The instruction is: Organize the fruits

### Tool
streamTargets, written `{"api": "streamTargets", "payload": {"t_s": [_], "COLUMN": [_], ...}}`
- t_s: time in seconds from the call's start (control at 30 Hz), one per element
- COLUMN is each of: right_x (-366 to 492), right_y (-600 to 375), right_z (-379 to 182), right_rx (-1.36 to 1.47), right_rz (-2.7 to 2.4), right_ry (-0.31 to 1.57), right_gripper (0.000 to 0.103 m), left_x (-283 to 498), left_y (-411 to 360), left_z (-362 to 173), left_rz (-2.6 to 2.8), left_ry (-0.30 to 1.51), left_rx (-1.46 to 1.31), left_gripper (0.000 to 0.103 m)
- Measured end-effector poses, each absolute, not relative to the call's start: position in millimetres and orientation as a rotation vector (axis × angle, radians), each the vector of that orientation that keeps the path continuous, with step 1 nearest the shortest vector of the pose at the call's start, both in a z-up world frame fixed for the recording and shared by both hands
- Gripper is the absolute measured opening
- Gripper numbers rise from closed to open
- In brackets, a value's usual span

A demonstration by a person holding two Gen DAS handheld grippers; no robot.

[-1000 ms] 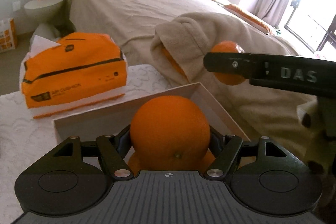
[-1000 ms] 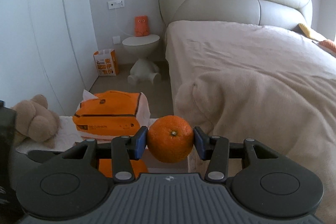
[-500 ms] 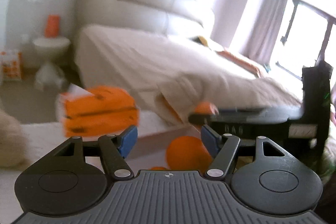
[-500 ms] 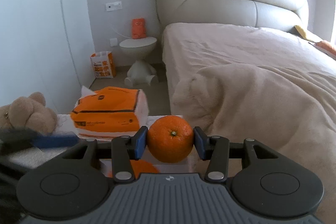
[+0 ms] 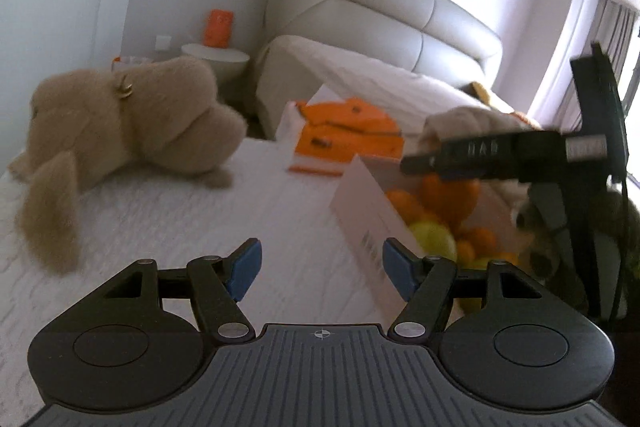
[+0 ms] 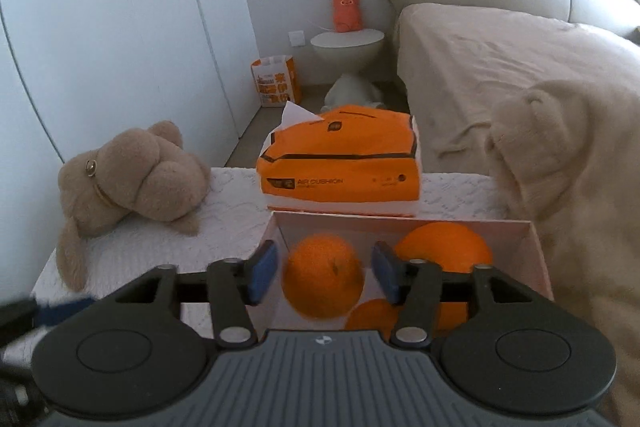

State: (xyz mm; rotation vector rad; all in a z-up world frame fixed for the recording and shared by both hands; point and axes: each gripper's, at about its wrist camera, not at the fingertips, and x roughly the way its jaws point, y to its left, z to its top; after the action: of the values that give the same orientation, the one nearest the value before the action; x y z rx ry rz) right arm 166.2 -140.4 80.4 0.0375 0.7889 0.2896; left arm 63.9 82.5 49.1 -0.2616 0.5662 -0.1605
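A shallow white box (image 6: 538,251) on the white table holds oranges; in the left wrist view the box (image 5: 368,211) also holds yellow-green fruit (image 5: 434,237). My right gripper (image 6: 323,273) is open over the box, and an orange (image 6: 322,281) sits between its blue pads without touching them. A larger orange (image 6: 444,247) lies to its right and a third orange (image 6: 370,315) is below. My left gripper (image 5: 322,271) is open and empty above the table, left of the box.
A tan plush dog (image 6: 128,179) lies on the table's left part. An orange tissue pack (image 6: 340,163) stands behind the box. A beige blanket (image 6: 560,163) hangs off the bed at the right. A dark plush toy (image 5: 556,227) sits right of the box.
My right gripper has opened and let go of its orange over the box. My left gripper, which dropped its orange earlier, has swung away left of the box.
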Motion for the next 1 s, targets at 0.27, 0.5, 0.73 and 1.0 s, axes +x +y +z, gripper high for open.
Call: {"api": "streamTargets", "payload": {"t_s": [0.27,0.5,0.73,1.0], "right_x": [129,73,27,-5], "right_y": [-141,-145,-164,-154], "right_z": [91,94,82,47], "right_rx": [0.046,-0.002,0.052,-0.008], "right_rz": [0.242,0.179,0.15,0.177], "right_ry": [0.743,0.66,0.622,0.671], "right_gripper": [0.067,0.075,0.077,0.086], "left_x": [42,39,31,-9], "left_y": [76,50,29,24], "left_z": [40,49,56,21], "left_rz": [-0.161,-0.186,-0.182,0.002], "left_ry": [0.594,0.579,0.554,0.562], "left_rx": [-0.189,-0.163,-0.137,-0.046], "left_gripper": [0.072,0.072,0.072,0.072]}}
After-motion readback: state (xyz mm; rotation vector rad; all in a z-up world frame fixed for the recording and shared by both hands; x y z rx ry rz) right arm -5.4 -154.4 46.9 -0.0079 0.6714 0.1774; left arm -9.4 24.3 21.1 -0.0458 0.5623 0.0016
